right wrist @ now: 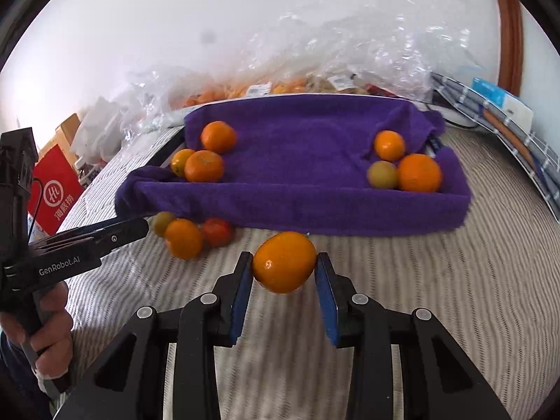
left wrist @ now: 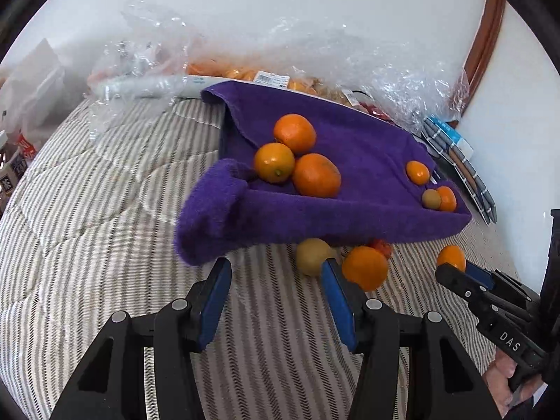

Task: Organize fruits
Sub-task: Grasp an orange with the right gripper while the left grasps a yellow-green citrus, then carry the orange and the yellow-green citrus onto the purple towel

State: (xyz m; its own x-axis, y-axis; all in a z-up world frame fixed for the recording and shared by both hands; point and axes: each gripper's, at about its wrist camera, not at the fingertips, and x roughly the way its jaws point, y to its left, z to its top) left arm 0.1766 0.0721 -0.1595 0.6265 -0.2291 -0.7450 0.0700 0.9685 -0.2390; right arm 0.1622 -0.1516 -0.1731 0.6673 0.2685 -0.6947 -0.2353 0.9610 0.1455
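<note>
Between my right claw (right wrist: 284, 268) pads sits a mandarin (right wrist: 284, 261), gripped; I should lift clear over the towel-lined tray (right wrist: 350, 210) ahead. Left claw (left wrist: 276, 280) gapes empty.

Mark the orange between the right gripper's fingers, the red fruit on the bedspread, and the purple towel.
Orange (right wrist: 284, 262): right wrist view, middle of its peel.
Red fruit (right wrist: 217, 232): right wrist view, centre of its visible side.
Purple towel (right wrist: 301, 140): right wrist view, bare middle.
</note>
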